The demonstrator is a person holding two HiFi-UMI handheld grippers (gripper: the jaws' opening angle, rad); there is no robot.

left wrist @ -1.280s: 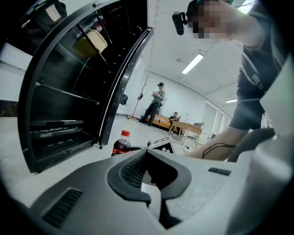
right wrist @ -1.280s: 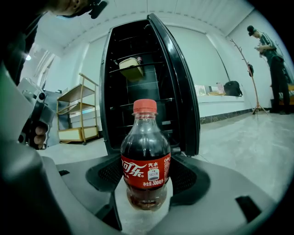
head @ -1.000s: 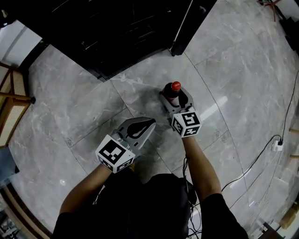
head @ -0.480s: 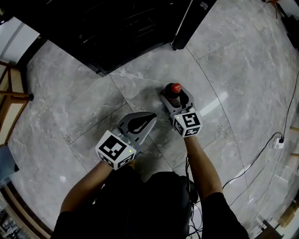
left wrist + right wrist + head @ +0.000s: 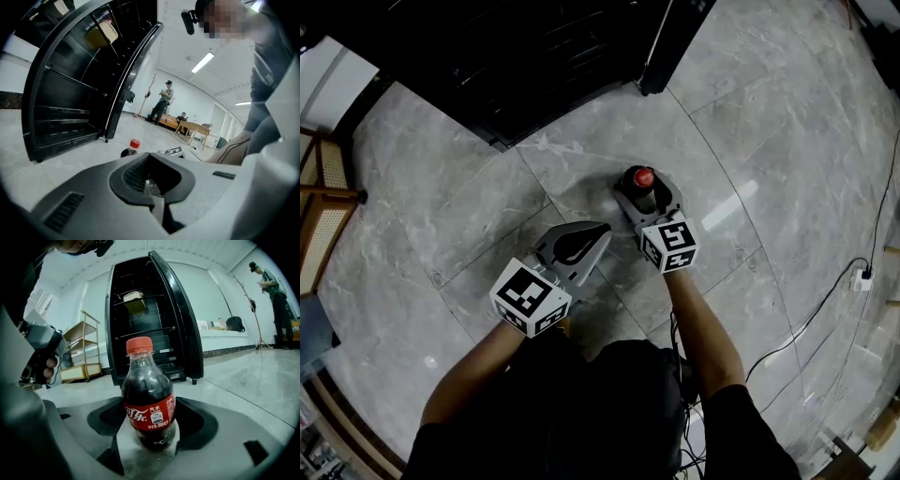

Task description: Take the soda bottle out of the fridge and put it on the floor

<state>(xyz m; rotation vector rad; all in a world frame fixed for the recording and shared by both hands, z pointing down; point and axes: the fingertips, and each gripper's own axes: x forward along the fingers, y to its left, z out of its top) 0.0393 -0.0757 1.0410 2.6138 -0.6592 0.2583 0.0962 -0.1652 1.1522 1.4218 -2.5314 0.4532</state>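
Note:
A small soda bottle (image 5: 149, 404) with a red cap, dark drink and a red label stands upright between the jaws of my right gripper (image 5: 149, 430), which is shut on its lower body. From the head view the bottle (image 5: 643, 177) and right gripper (image 5: 647, 194) are low over the grey marble floor (image 5: 750, 141), in front of the open black fridge (image 5: 534, 56). I cannot tell whether the bottle's base touches the floor. My left gripper (image 5: 602, 232) hangs to the left of it, shut and holding nothing. The bottle's cap (image 5: 134, 143) shows just past the left gripper (image 5: 151, 161).
The fridge door (image 5: 670, 47) stands open at the back right of the bottle. A yellowish box (image 5: 135, 301) lies on an upper fridge shelf. A cane-panel piece of furniture (image 5: 319, 216) is at the far left. A cable and plug block (image 5: 860, 283) lie on the right. People (image 5: 164, 101) are far off.
The right gripper has sunk a little toward the floor with the bottle still in it. The left gripper has stayed where it was.

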